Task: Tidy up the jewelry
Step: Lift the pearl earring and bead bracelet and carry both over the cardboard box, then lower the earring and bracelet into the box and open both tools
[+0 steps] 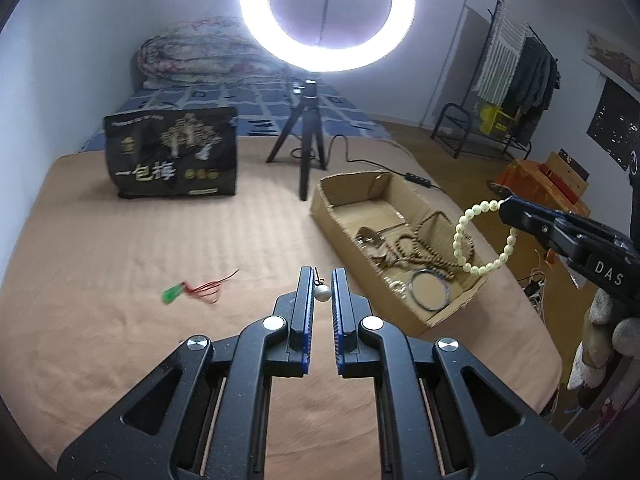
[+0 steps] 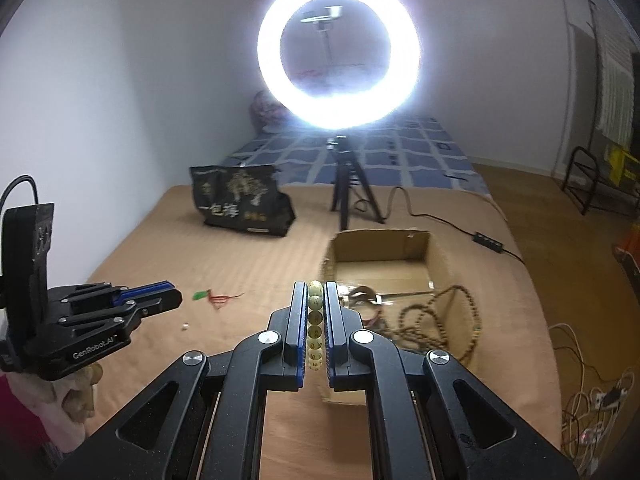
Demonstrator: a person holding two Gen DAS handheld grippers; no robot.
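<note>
My right gripper [image 2: 317, 286] is shut on a pale green bead bracelet [image 2: 315, 322] and holds it above the near end of the cardboard box [image 2: 416, 240]. In the left wrist view the bracelet [image 1: 460, 236] hangs as a loop from the right gripper [image 1: 505, 201] over the box [image 1: 332, 208]. The box holds brown bead strings [image 1: 416, 246], a metal bangle [image 1: 430, 290] and other pieces. My left gripper [image 1: 322, 271] is open, low over the tan cover, with a pearl earring [image 1: 322, 292] lying between its fingers. A green pendant on red cord [image 1: 192, 290] lies to the left.
A black snack bag [image 1: 172, 152] stands at the back left. A ring light on a black tripod [image 1: 308, 136] stands behind the box, its cable and switch [image 1: 416, 179] trailing right. The bed edge drops off at the right toward wires on the floor [image 2: 592, 400].
</note>
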